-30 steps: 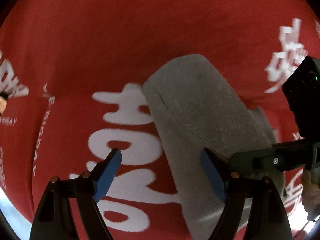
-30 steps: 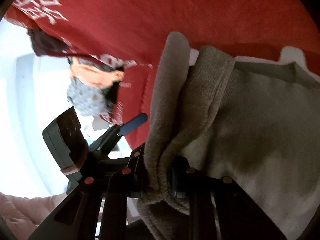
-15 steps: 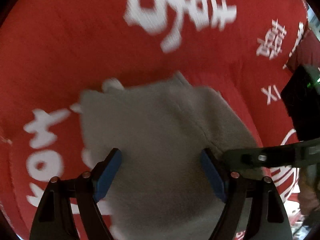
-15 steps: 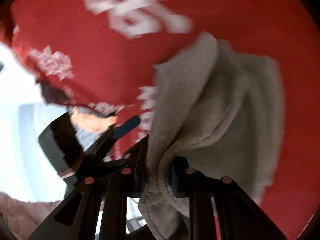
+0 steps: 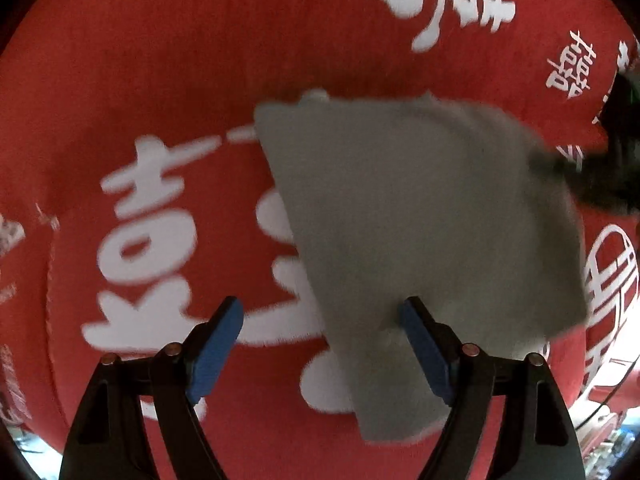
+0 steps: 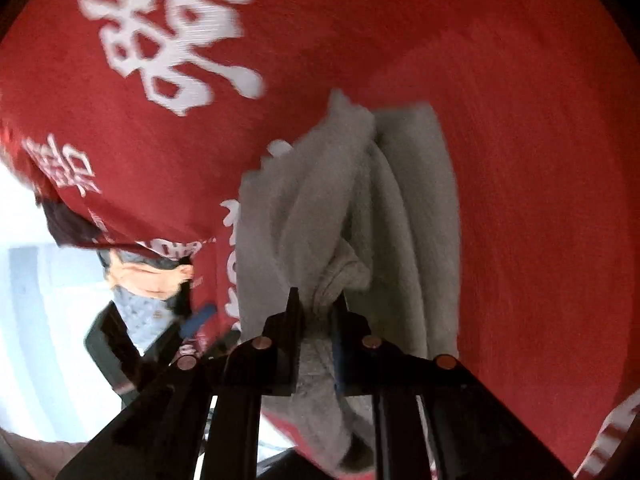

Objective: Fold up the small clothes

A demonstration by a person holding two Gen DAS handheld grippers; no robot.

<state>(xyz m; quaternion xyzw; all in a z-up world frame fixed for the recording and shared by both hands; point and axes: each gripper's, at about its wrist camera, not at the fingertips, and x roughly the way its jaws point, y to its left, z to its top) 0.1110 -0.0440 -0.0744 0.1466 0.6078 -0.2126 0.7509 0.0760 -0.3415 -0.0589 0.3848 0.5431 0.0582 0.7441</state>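
A small grey fleece garment lies over a red cloth with white characters. My left gripper is open and empty, its blue pads above the garment's near edge. My right gripper is shut on a bunched edge of the grey garment and holds it lifted, so the fabric hangs in folds over the red cloth. The right gripper shows blurred at the right edge of the left wrist view. The left gripper shows at the lower left of the right wrist view.
The red cloth's edge drops off at the left in the right wrist view. A pile of other clothes, grey-blue and orange, lies below that edge over a bright white surface.
The right gripper has pulled the garment's edge up and across, so the grey fabric has spread and shifted over the red cloth. The left gripper has stayed open and swung over it.
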